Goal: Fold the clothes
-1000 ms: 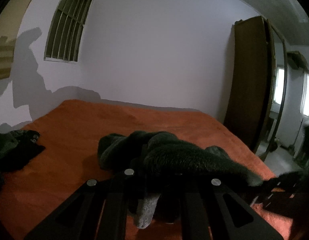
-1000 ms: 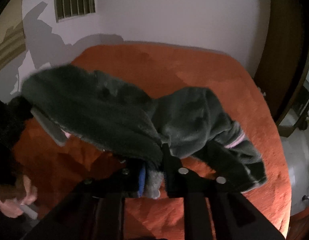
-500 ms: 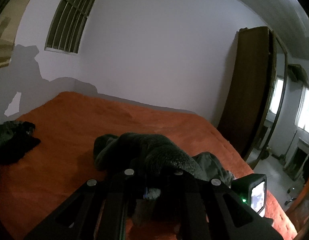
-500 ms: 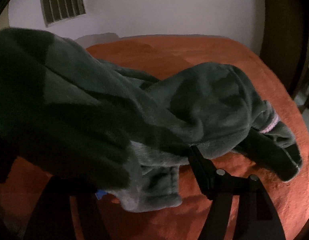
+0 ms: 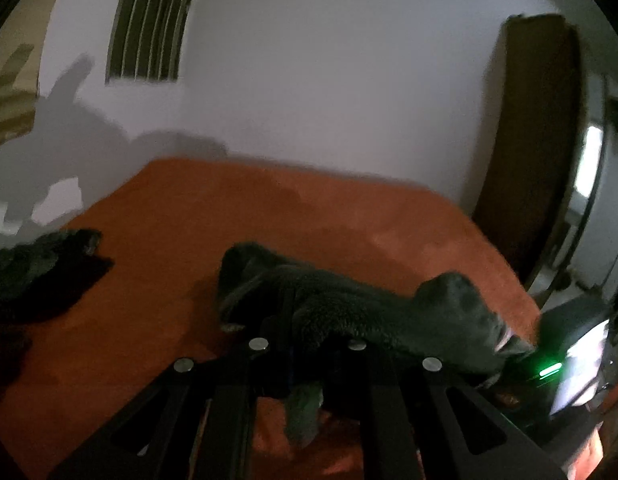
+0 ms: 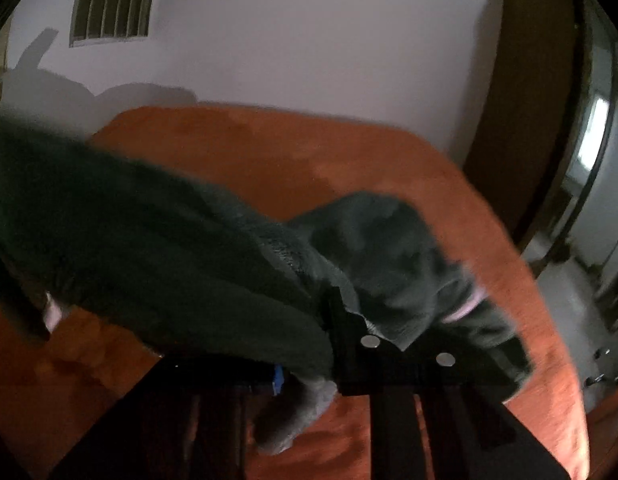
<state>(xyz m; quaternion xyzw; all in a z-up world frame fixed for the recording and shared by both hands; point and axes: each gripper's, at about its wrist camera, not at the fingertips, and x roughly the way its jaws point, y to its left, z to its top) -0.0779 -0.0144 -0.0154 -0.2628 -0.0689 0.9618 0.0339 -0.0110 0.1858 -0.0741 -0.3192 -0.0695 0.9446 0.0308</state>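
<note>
A dark grey-green fleece garment (image 6: 169, 248) stretches between both grippers above the orange bed (image 6: 269, 152). Its pink-trimmed cuff (image 6: 465, 308) droops at the right. My right gripper (image 6: 309, 344) is closing, with a fold of the fleece between its jaws and a loose end hanging below them. In the left wrist view the same garment (image 5: 389, 308) bunches over my left gripper (image 5: 309, 344), which is shut on a fold of it. The right gripper's housing (image 5: 565, 344), with a green light, shows at the right edge.
A second pile of dark clothes (image 5: 41, 276) lies at the bed's left side. A tall brown wardrobe (image 5: 537, 140) stands right of the bed against the white wall. Bare floor (image 6: 569, 300) runs along the bed's right edge.
The right jaws stood wide half a second ago and have narrowed onto the fleece. The right gripper's housing has come closer in the left view. The garment has shifted right, still raised.
</note>
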